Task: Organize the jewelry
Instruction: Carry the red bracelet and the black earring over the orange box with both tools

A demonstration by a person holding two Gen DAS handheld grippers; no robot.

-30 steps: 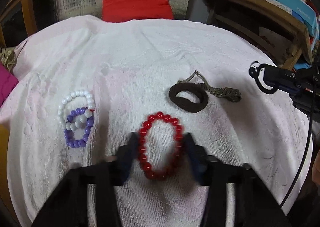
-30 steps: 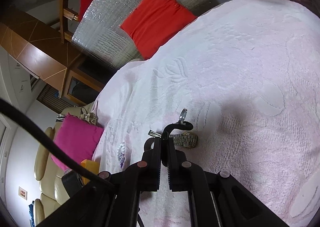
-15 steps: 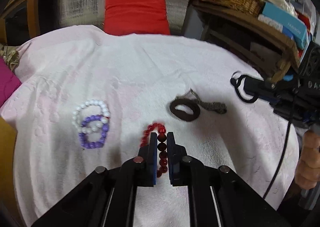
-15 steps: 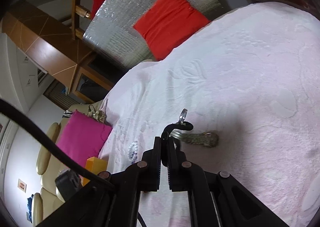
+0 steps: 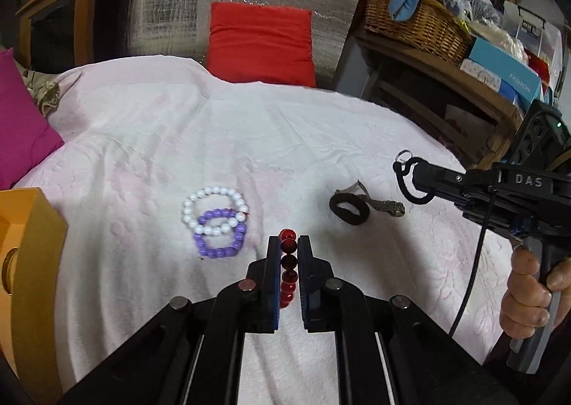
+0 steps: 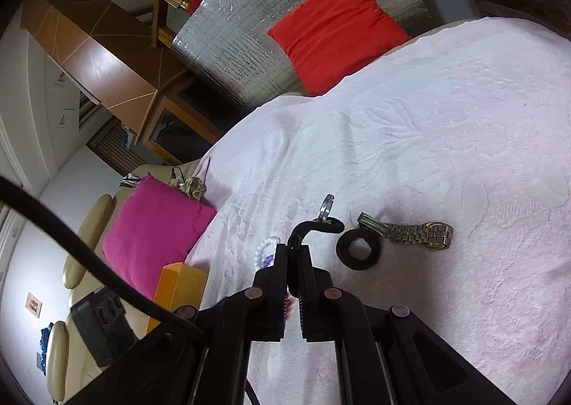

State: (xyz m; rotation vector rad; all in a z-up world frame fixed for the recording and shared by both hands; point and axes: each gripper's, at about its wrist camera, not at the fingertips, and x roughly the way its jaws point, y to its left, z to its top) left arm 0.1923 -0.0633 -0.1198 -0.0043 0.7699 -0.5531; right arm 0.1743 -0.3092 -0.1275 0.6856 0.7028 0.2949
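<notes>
My left gripper [image 5: 288, 241] is shut on a red bead bracelet [image 5: 288, 264], which hangs squeezed flat between the pads above the pink-white cover [image 5: 249, 133]. A white bead bracelet [image 5: 213, 203] overlaps a purple one [image 5: 222, 240] just to its left. To the right lie a dark band [image 5: 349, 213] and a metal watch [image 5: 388, 207]. My right gripper [image 6: 294, 248] is shut on a black cord loop [image 6: 316, 226] carrying a small silver ring [image 6: 326, 207]. It hovers over the cover near the dark band [image 6: 358, 249] and the watch [image 6: 423, 233].
An orange box [image 5: 30, 262] stands at the cover's left edge, beside a magenta cushion [image 5: 19, 130]. A red cushion [image 5: 262, 42] leans on silver foil at the back. A wooden shelf with a wicker basket [image 5: 414, 25] lies to the right. A hand [image 5: 524, 298] holds the right gripper's handle.
The left gripper closed on the red bracelet, then rose and drew back with it. The right gripper, still shut on the cord loop, rose and shifted over the cover.
</notes>
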